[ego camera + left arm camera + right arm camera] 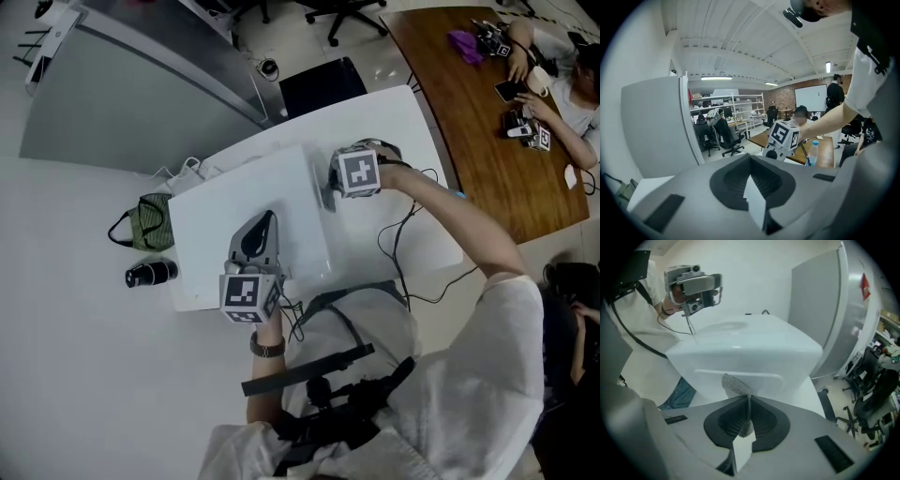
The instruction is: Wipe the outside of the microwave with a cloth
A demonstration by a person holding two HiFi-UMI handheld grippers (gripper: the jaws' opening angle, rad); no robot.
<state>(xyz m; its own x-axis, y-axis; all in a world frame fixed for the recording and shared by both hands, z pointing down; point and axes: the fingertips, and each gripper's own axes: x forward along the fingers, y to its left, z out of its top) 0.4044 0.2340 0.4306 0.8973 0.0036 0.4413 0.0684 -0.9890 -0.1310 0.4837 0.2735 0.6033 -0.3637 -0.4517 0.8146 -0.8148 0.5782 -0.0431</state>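
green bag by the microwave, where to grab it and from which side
Probably its dark strap loop, which sticks out from the green bag on the side away from the microwave: come down from above, jaws across the strap.

A green bag (150, 222) lies near a black cylinder (150, 274).

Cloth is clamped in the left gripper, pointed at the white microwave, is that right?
No, the cloth is clamped in the right gripper, pointed at the white microwave; the right gripper view shows it between the shut jaws. The left gripper is shut on nothing.
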